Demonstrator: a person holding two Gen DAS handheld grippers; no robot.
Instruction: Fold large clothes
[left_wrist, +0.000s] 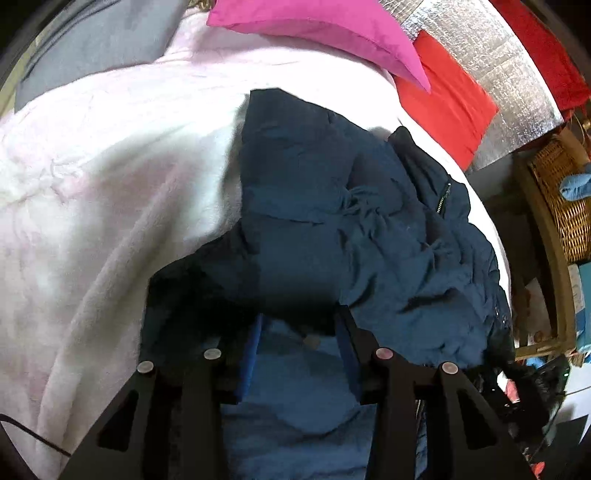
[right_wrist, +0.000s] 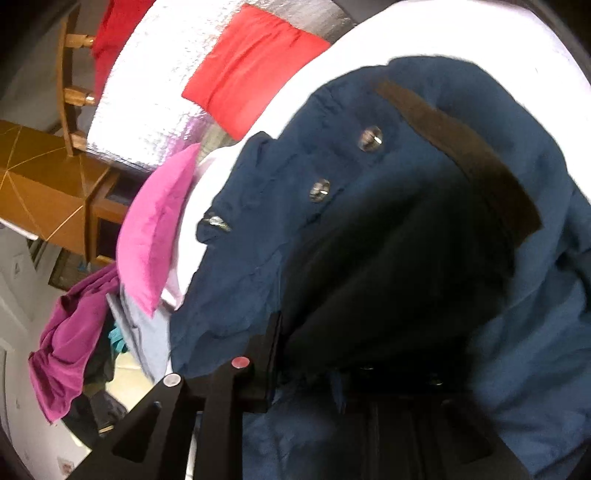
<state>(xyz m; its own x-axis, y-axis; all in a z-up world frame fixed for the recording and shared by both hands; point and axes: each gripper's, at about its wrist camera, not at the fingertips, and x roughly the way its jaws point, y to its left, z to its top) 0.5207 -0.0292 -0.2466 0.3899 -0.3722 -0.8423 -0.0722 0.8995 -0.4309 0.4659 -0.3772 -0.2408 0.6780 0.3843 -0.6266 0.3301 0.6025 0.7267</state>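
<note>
Although bulky, the navy jacket (left_wrist: 332, 206) heaped on the bed's white blanket (left_wrist: 110, 184) looks soft, puffy and slippery; hems suit gripping. Left claw (left_wrist: 301, 325) and right claw (right_wrist: 314, 354) each pinch jacket fabric.

A navy quilted jacket (left_wrist: 332, 221) lies crumpled on a pale pink fleece blanket (left_wrist: 110, 177), its zip (left_wrist: 444, 195) showing near the right edge. The left gripper (left_wrist: 301, 325) reaches into the jacket's near hem, blue-padded fingers (left_wrist: 251, 350) apart with fabric bunched between them (grip unclear). Beyond lie a magenta pillow (left_wrist: 325, 33), a red cushion (left_wrist: 447, 107), and a wicker basket (left_wrist: 565, 199) at right.
</note>
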